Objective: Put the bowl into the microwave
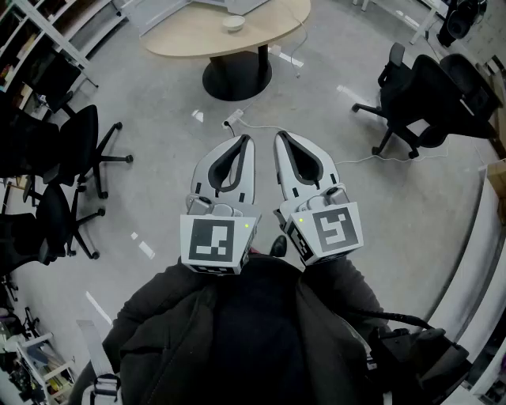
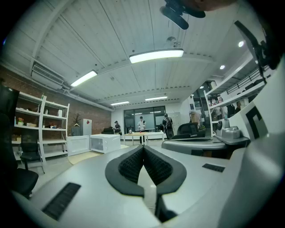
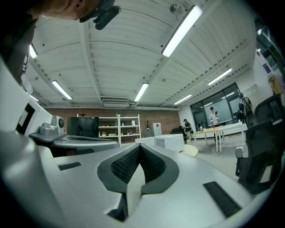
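The bowl (image 1: pixel 233 23) sat on an oval wooden table (image 1: pixel 186 38) at twelve o'clock from both grippers, well apart from them. The left gripper (image 1: pixel 246 142) and the right gripper (image 1: pixel 281 139) pointed level, side by side above the grey floor (image 1: pixel 158 119). Each had its jaws pressed together with nothing between them. In the left gripper view a white microwave (image 2: pixel 105 142) stood far off at ten o'clock of the jaw tips. A black office chair (image 1: pixel 75 150) stood at nine o'clock, a second chair (image 1: pixel 431 95) at two o'clock.
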